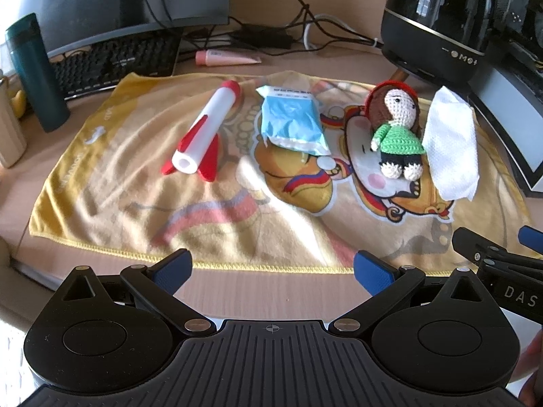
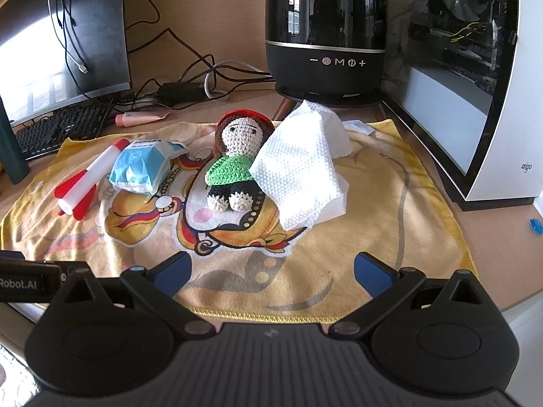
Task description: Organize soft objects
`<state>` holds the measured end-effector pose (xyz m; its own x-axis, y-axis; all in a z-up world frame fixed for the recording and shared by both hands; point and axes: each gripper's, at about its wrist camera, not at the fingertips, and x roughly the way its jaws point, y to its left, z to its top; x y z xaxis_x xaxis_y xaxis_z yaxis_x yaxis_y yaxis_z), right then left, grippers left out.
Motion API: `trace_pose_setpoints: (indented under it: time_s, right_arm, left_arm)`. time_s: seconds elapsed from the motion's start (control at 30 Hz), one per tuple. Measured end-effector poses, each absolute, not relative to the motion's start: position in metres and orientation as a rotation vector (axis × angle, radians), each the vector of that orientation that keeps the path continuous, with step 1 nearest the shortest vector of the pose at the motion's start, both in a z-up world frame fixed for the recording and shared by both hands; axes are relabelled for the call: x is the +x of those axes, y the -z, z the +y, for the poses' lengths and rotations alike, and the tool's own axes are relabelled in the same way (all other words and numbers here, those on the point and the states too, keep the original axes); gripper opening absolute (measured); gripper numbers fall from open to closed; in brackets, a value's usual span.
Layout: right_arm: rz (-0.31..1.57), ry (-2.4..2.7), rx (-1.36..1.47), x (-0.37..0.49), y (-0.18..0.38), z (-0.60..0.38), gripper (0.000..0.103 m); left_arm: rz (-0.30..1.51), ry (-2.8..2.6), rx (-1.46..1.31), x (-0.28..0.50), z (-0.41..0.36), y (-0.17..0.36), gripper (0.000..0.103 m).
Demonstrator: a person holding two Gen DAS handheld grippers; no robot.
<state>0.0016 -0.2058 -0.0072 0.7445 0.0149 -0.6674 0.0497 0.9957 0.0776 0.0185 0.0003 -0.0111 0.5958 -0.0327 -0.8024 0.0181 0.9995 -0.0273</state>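
Rocket toy lies flat, nose pointing away toward keyboard.

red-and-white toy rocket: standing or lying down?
Lying down. The red-and-white toy rocket rests on its side on the yellow printed towel, hollow white end facing the camera, red nose pointing away.

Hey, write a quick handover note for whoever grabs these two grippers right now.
Left gripper: open, empty, at the near edge of the yellow towel.
Right gripper: open, empty, over the same edge.
On the towel, in a row from the left: toy rocket, blue packet, crochet doll, white paper towel leaning against the doll.
Done: nothing gripped.
Left: sort all four.
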Motion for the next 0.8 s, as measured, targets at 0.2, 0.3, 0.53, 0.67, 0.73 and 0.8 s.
trace_pose_setpoints:
  time_s: [0.2, 0.3, 0.53, 0.67, 0.73, 0.8]
  right_arm:
    - [0.744, 0.020, 0.098, 0.009, 0.010, -0.207, 0.103]
    - [0.749, 0.020, 0.102, 0.013, 0.012, -0.209, 0.103]
    - [0.762, 0.019, 0.110, 0.024, 0.015, -0.211, 0.103]
    - [0.767, 0.017, 0.108, 0.030, 0.017, -0.212, 0.103]
    - [0.771, 0.017, 0.108, 0.034, 0.018, -0.213, 0.103]
    - [0.776, 0.017, 0.112, 0.037, 0.019, -0.214, 0.103]
  left_arm:
    - [0.946, 0.033, -0.009, 0.027, -0.003, 0.014, 0.103]
    - [0.953, 0.032, -0.007, 0.031, -0.004, 0.016, 0.103]
    - [0.970, 0.030, 0.002, 0.041, -0.006, 0.019, 0.103]
    - [0.980, 0.028, 0.002, 0.048, -0.006, 0.021, 0.103]
    - [0.985, 0.027, 0.002, 0.051, -0.007, 0.022, 0.103]
    - [0.989, 0.028, 0.004, 0.054, -0.007, 0.022, 0.103]
